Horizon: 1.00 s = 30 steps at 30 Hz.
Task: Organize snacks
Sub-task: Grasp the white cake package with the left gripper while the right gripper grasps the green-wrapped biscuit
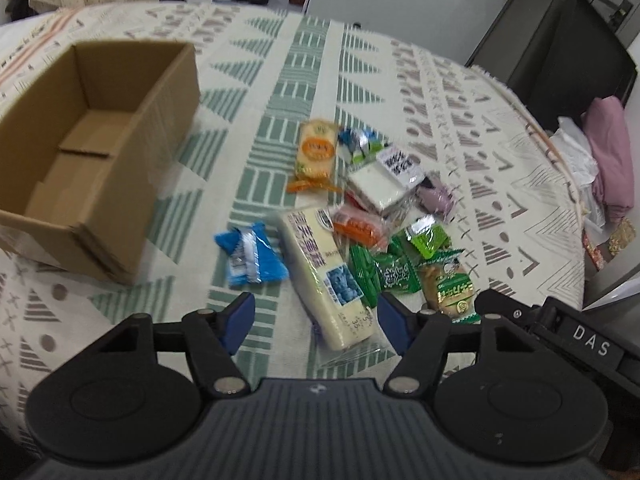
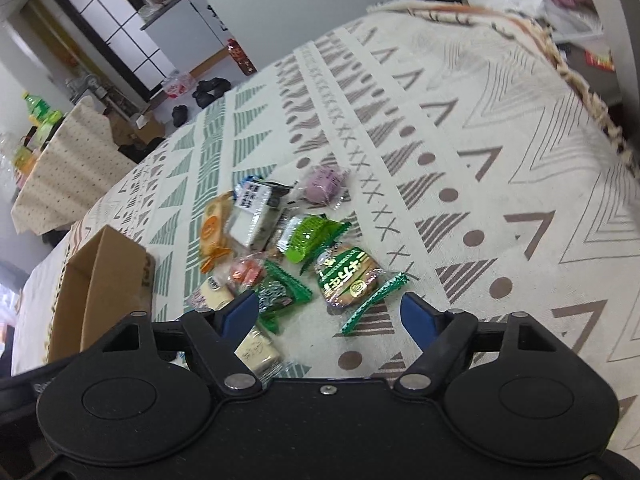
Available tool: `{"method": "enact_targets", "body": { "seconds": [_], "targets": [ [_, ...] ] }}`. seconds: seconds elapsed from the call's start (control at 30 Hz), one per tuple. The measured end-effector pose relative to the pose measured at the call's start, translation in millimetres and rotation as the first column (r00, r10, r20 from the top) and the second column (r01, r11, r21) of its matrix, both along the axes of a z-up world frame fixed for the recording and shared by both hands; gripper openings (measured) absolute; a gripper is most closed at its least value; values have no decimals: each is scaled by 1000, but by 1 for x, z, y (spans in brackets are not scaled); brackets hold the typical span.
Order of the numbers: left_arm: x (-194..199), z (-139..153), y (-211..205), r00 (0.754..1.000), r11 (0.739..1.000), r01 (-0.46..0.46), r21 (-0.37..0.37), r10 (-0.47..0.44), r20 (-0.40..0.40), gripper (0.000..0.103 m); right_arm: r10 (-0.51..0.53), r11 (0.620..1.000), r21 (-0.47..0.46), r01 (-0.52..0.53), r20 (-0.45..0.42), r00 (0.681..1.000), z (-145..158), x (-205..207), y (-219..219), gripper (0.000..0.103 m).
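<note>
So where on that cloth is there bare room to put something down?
Bare cloth lies between the cardboard box and the snack pile, and right of the purple packet. The box is empty. The pile itself is crowded, wrappers overlapping.

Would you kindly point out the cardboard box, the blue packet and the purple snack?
cardboard box (image 1: 100, 148): left wrist view, on its bare inner floor.
blue packet (image 1: 250, 254): left wrist view, on the wrapper's middle.
purple snack (image 2: 323, 184): right wrist view, on its top face.

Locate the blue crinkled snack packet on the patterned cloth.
In the left wrist view, the blue crinkled snack packet lies apart on the pile's left, between the open brown cardboard box and the long pale-yellow wrapped bar.
</note>
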State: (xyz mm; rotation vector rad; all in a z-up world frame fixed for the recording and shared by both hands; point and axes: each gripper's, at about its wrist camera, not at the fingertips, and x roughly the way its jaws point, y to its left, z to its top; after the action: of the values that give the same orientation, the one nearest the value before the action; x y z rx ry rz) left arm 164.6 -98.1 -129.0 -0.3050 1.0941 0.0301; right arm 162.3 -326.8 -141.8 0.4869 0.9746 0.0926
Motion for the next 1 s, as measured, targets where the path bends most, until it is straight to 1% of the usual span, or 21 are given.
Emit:
{"method": "enact_targets", "body": {
  "seconds": [0.27,0.4,0.5,0.63,0.67,0.7,0.73,0.77,0.8,0.93,0.97,1.0],
  "targets": [
    [24,-33,-15,997,999,-24,24,26,-76,66,-9,999,40,11,-51,999,-25,24,-6,77],
    [34,-45,-20,994,998,-36,44,40,-104,66,2,1000,25,0,-79,997,-39,39,-2,77],
    [39,-55,-22,990,998,-55,45,60,-129,66,11,1000,18,-9,-99,995,-48,47,0,77],
    [39,-57,-26,990,995,-71,65,78,-114,66,26,1000,-11,-27,-97,995,-55,54,3,78],
    [38,-57,-27,990,995,-76,66,83,-110,64,34,999,-25,-36,-91,995,-56,56,5,80],
    [37,-57,-28,990,994,-82,65,89,-105,60,43,998,-41,-47,-85,995,-56,56,7,81],
    [37,-56,-28,991,994,-87,62,93,-100,54,54,997,-56,-59,-81,995,-57,58,10,82],
    [36,-55,-29,991,994,-90,56,95,-96,50,64,995,-70,-69,-77,995,-58,58,12,83],
    [35,-54,-29,991,994,-93,50,98,-93,44,71,994,-78,-76,-74,995,-58,59,13,84],
    [30,-51,-26,990,994,-109,25,111,-87,38,79,990,-108,-85,-59,995,-58,60,15,84],
    [27,-50,-23,989,993,-117,18,118,-85,37,78,989,-120,-83,-53,996,-58,60,17,79],
    [25,-48,-21,989,992,-123,15,124,-81,36,73,988,-136,-79,-46,996,-57,61,18,66]
  ]
}}
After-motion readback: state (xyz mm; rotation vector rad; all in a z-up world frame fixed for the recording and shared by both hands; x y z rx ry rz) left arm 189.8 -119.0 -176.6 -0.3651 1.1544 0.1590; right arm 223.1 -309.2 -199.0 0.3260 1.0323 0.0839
